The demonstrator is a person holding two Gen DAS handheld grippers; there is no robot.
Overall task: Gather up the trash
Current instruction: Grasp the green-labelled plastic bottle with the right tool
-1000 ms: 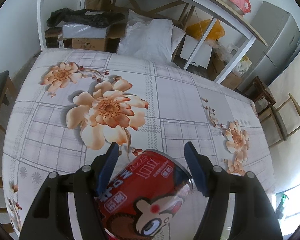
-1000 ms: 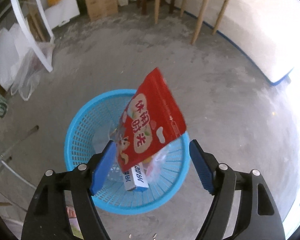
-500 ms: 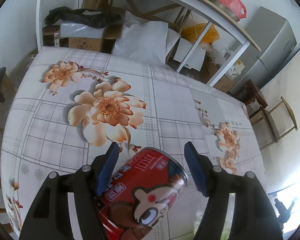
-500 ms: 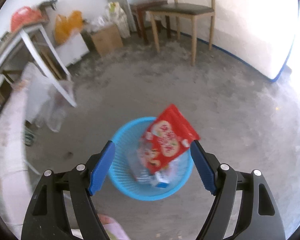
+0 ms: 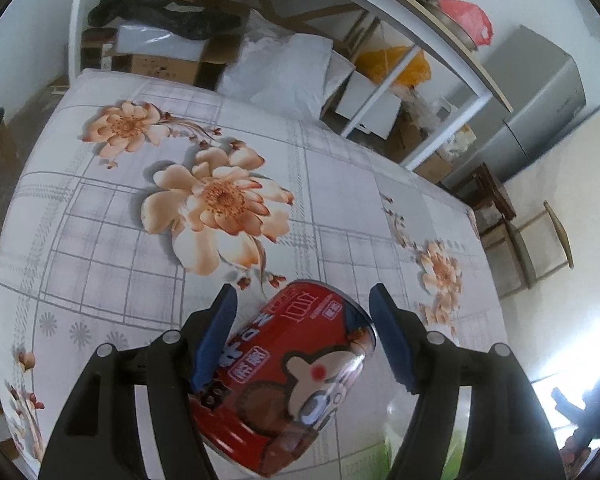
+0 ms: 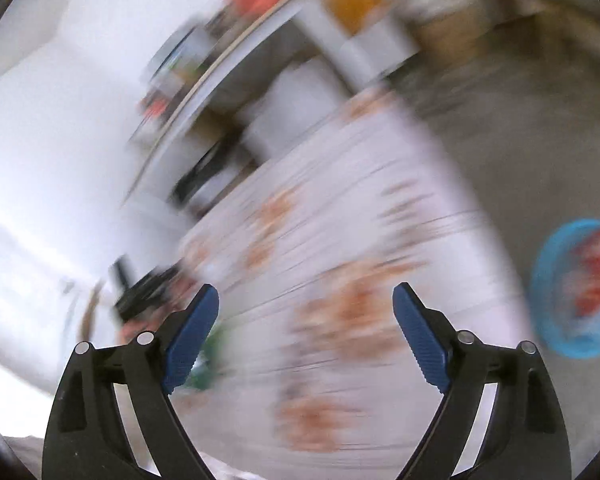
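My left gripper (image 5: 303, 332) is shut on a red drink can (image 5: 288, 380) with a cartoon face, held tilted above the flowered tablecloth (image 5: 220, 208). My right gripper (image 6: 306, 336) is open and empty; its view is heavily blurred by motion. At the right edge of the right wrist view, a blue trash basket (image 6: 548, 292) stands on the floor with a red snack bag (image 6: 596, 280) in it.
A green-and-clear object (image 5: 416, 440) lies on the table just right of the can. Behind the table stand a white shelf frame (image 5: 428, 80), boxes, bags and a grey fridge (image 5: 540, 112). Wooden chairs (image 5: 540, 240) stand at the right.
The red snack bag left my right gripper and dropped into the blue basket. My right gripper then swung fast toward the table. My left gripper lifted slightly with the can.
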